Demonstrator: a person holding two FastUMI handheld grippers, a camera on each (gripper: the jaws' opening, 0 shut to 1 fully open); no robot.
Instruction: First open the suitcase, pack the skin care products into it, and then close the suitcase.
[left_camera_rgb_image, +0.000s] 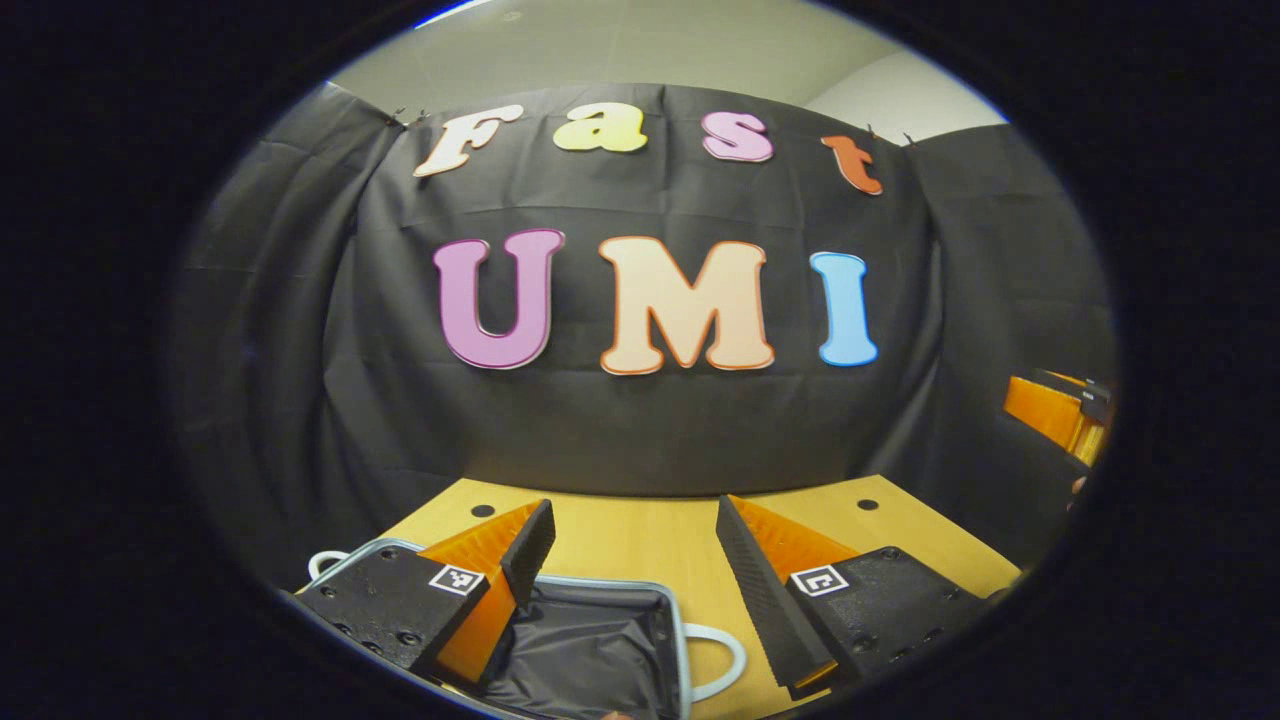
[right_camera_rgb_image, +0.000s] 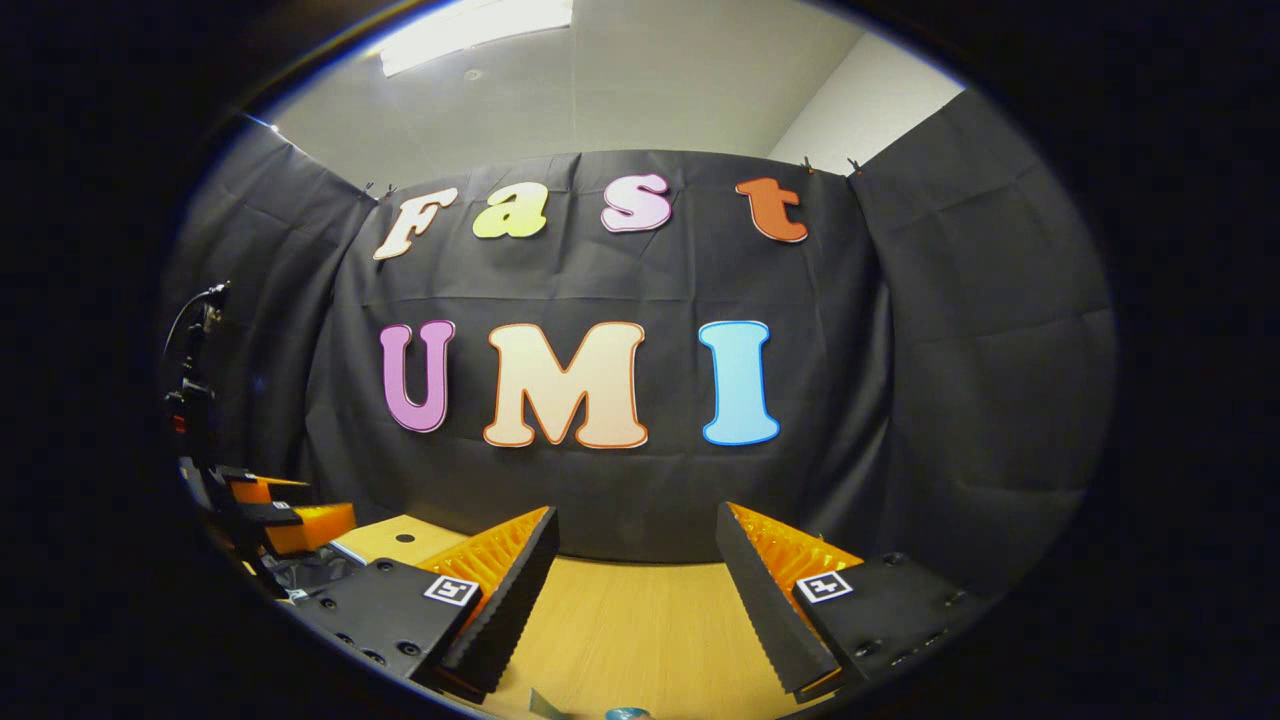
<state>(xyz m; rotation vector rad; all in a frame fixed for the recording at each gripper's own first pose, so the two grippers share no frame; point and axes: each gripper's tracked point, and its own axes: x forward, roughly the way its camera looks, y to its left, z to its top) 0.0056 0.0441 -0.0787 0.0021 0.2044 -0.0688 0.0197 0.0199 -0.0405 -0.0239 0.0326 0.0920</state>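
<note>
A wooden table (left_camera_rgb_image: 640, 535) fills the low part of both views, and it has small round holes (left_camera_rgb_image: 867, 505) in its top. A black cloth wall (left_camera_rgb_image: 620, 420) hangs behind it. Above the cloth is a pale ceiling (right_camera_rgb_image: 640, 90) with a bright light (right_camera_rgb_image: 470, 25)

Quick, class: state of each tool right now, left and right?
Left tool: open, holding nothing, above the open suitcase.
Right tool: open, holding nothing, over the wooden table.
</note>
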